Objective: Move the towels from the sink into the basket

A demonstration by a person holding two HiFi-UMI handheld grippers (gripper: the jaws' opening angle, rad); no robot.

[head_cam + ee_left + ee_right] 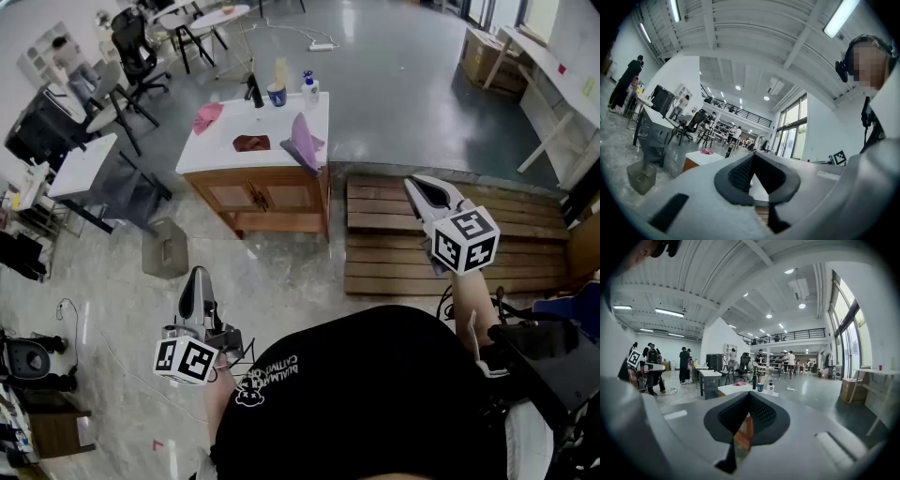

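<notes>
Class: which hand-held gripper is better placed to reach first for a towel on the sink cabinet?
Probably the right: the right hand-held gripper is held further forward, nearer the purple towel on the counter edge; the left hand-held gripper sits back by the body. Both are shut, empty.

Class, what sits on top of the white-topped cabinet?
Pink towel, dark red towel, purple towel hanging over the edge, black faucet, blue cup, pump bottle. Anything beneath the towels is covered.

Towels atop cabinet; basket beside, left.
</notes>
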